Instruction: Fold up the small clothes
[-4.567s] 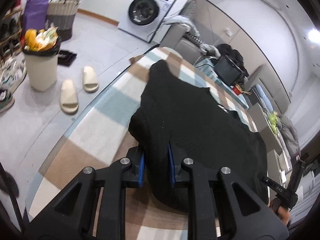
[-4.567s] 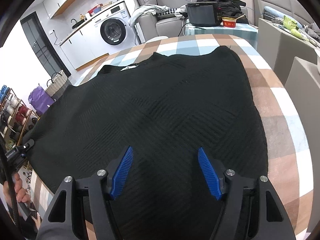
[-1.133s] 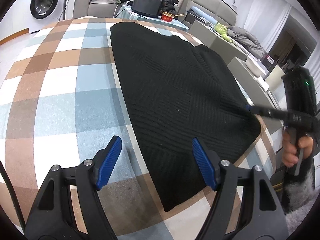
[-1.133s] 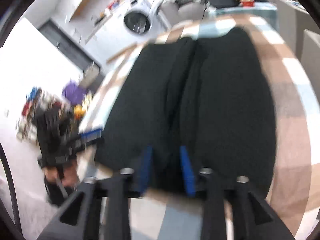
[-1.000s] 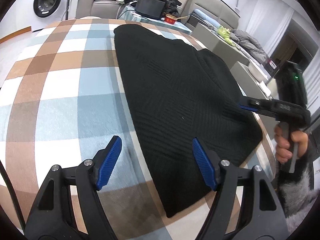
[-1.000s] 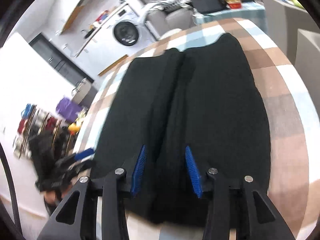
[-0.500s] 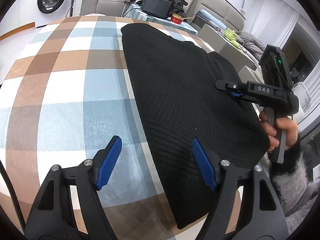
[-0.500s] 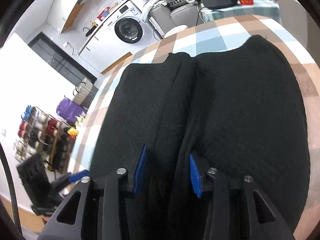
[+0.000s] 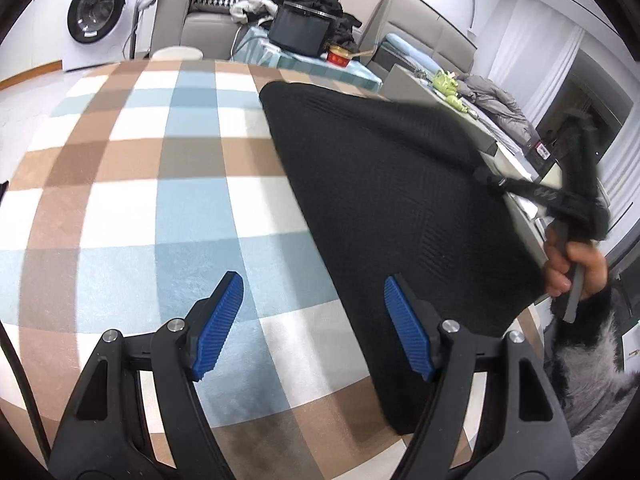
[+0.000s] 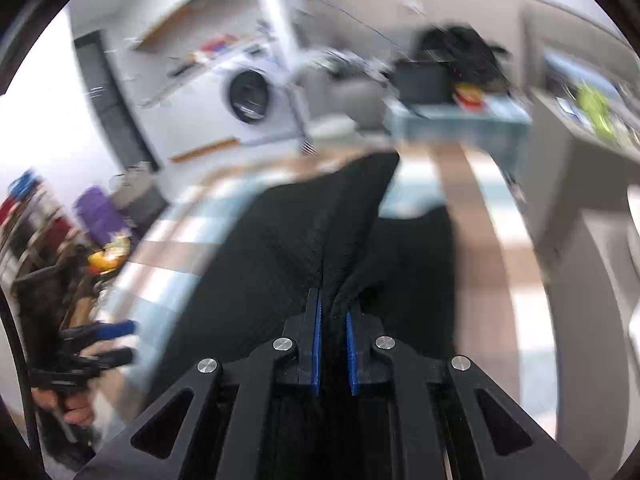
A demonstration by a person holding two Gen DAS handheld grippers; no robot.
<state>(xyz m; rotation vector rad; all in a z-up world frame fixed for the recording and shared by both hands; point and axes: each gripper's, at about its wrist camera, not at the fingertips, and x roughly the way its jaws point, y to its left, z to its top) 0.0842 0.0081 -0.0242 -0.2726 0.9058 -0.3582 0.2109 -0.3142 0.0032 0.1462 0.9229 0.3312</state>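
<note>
One black ribbed-knit garment (image 9: 392, 208) lying on checked brown, blue, white cloth (image 9: 168, 184), filling centre-right of left view. Right gripper (image 10: 332, 350) jaws closing, blue ridged pads pinching raised fold of knit, lower centre of blurred right view. Left gripper (image 9: 310, 322) gaping wide, gripping nothing, hovering over garment's left edge. Small red tub (image 9: 338, 56), upper centre, possibly holding food.

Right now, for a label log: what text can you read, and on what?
No text is readable.
Pale marks on the right gripper, its fingers closing on the black garment: blurred.
Washing machine panel: too small.
Red-and-white sticker: too small.
</note>
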